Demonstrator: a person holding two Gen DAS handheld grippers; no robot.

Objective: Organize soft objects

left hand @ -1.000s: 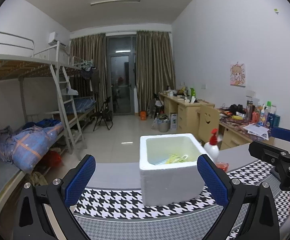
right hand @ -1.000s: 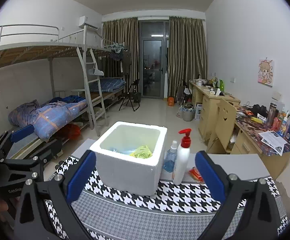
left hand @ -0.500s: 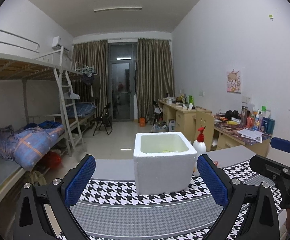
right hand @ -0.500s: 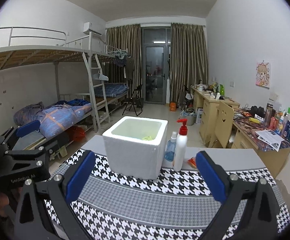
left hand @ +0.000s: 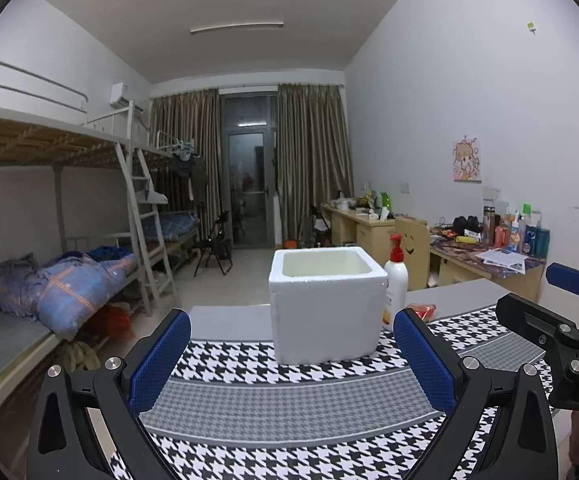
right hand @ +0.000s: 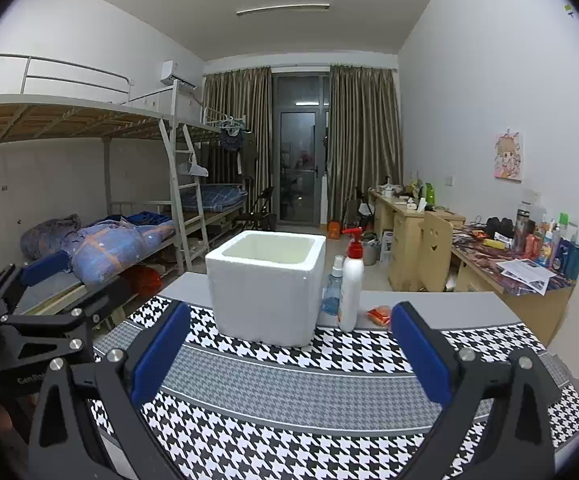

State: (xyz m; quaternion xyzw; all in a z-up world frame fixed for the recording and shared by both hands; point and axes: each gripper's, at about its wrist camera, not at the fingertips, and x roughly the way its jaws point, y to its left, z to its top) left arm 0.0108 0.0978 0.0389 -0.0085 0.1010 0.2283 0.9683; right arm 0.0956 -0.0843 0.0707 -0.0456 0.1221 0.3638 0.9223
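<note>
The left gripper (left hand: 291, 354) has its blue-padded jaws spread wide with nothing between them, and the right gripper (right hand: 289, 354) is spread and unloaded the same way; both are held low over the near part of the houndstooth cloth (right hand: 309, 396), which is bare from the near edge up to the one white foam box (left hand: 327, 304). The box stands on the cloth's far band, near the table's (right hand: 449, 308) far edge. Right of it stand two bottles, a white pump bottle (right hand: 351, 286) and a small blue one (right hand: 332, 290), with one orange packet (right hand: 379, 314) beside them. Compared with a second ago both cameras sit lower, so the yellow-green soft things seen inside the box then are now hidden behind its rim
</note>
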